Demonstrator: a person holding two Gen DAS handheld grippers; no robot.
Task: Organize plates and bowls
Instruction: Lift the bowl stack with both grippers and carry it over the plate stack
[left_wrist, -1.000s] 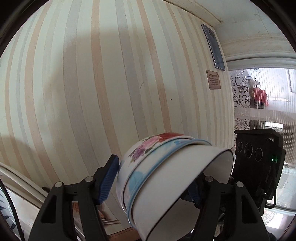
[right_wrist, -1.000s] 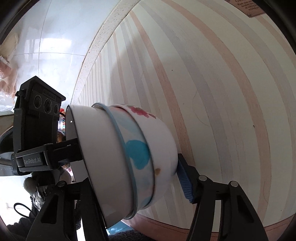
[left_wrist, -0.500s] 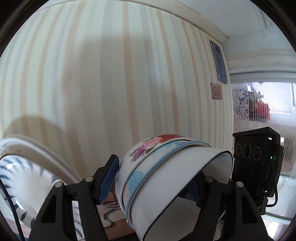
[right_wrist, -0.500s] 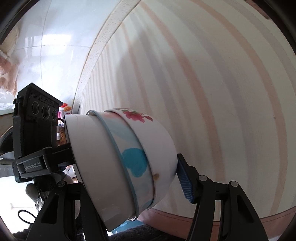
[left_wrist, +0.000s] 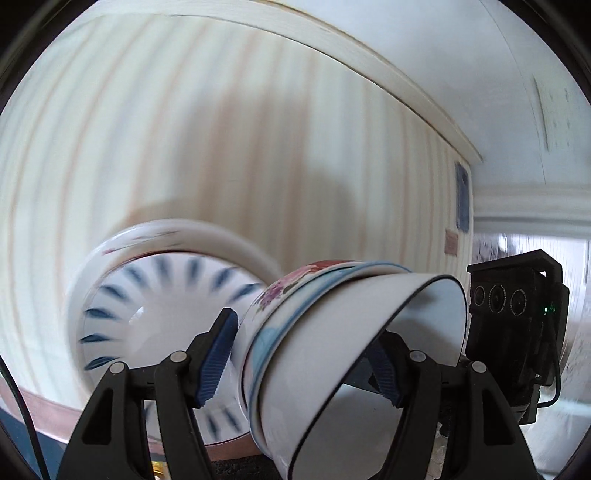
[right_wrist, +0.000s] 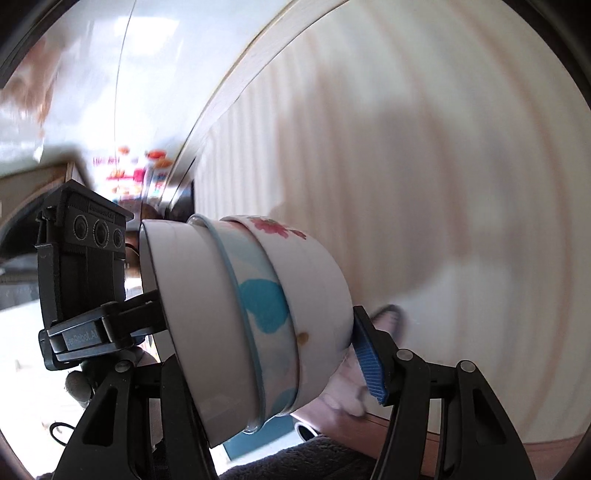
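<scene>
A stack of three nested bowls (left_wrist: 332, 350), tipped on its side, sits pinched between the fingers of both the left gripper (left_wrist: 301, 358) and the right gripper (right_wrist: 266, 343), with a blurred blue-patterned plate (left_wrist: 155, 314), apparently upright, beyond the left fingertips.

Home interior: striped wallpaper (left_wrist: 229, 140), ceiling cornice (left_wrist: 369, 66), decorated plates (left_wrist: 155, 295) leaning at wall, blurred kitchen clutter (right_wrist: 136, 173) beyond.

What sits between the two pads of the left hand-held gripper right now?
In the left wrist view, a nested stack of three bowls, lying on its side, fills the gap between the left hand-held gripper pads. The blue-dashed plate stands behind, outside that gap.
</scene>
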